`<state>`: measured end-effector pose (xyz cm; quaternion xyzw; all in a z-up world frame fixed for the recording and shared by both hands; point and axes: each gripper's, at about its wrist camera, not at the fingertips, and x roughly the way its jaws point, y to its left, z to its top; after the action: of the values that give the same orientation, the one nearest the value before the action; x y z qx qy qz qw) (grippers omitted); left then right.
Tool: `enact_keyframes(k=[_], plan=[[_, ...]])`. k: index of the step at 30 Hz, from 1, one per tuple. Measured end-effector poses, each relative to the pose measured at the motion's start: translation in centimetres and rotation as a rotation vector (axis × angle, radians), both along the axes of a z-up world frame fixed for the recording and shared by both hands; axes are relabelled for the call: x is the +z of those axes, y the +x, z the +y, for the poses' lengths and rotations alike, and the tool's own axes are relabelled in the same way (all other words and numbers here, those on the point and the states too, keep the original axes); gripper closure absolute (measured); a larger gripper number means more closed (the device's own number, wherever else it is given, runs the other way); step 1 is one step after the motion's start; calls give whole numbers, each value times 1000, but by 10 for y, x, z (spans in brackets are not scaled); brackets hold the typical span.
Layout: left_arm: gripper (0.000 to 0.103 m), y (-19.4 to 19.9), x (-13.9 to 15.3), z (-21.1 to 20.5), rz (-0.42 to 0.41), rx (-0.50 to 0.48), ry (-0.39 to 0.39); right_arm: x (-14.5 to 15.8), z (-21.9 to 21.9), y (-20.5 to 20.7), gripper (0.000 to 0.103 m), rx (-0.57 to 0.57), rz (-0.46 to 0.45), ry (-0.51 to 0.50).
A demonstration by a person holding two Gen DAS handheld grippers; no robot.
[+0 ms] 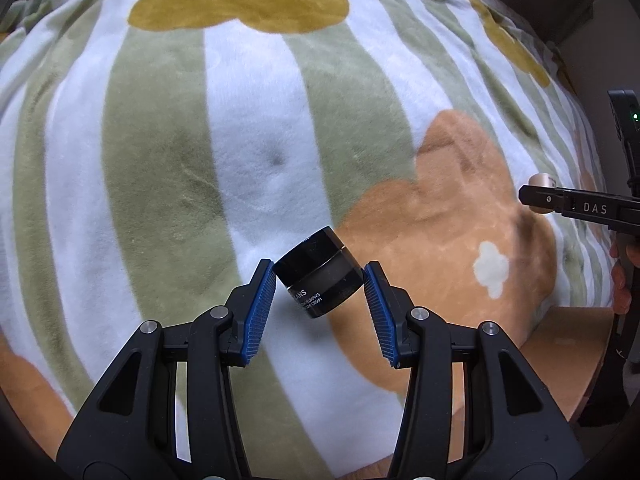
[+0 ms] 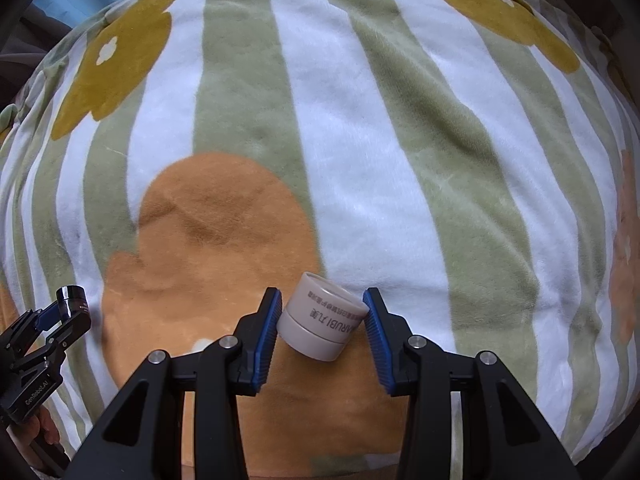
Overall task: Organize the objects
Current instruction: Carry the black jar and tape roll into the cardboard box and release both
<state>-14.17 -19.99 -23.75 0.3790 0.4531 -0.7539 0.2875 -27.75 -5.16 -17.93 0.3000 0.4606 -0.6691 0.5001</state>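
Two jars, one per tongs, both held above a plush blanket [image 1: 256, 152]. Left tongs [image 1: 320, 280] pinch a black jar [image 1: 320, 276] w/ blue pads on its sides; its axis tilts, lid end up and to the right, white lettering on the lower body. Right tongs [image 2: 322, 314] pinch a white jar [image 2: 322, 322], also tilted, one flat end up-left toward the camera, print upside down. Blanket has green and white stripes w/ mustard and orange flower shapes. Tan board [image 1: 568, 344] shows past the blanket's right edge in the left view. Dark room edges beyond; detail unclear.
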Motion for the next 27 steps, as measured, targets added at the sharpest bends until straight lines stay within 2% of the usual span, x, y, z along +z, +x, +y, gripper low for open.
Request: enact_keyframes(k=[4, 5, 9, 12, 14, 20, 27], plan=[[61, 11, 25, 3, 22, 26, -23, 14, 10, 8, 64, 35, -4, -24], [61, 14, 31, 4, 48, 125, -57, 18, 13, 10, 64, 45, -4, -31], [61, 29, 62, 13, 66, 154, -92, 36, 29, 14, 64, 83, -9, -56], [61, 43, 86, 24, 76, 176, -119, 47, 51, 36, 64, 119, -11, -79], [61, 49, 100, 32, 83, 191, -136, 59, 39, 54, 64, 146, -11, -93], [61, 68, 139, 70, 87, 230, -176, 86, 64, 68, 64, 230, -12, -129], [61, 71, 160, 132, 91, 264, -189, 103, 119, 74, 64, 333, -6, -151]])
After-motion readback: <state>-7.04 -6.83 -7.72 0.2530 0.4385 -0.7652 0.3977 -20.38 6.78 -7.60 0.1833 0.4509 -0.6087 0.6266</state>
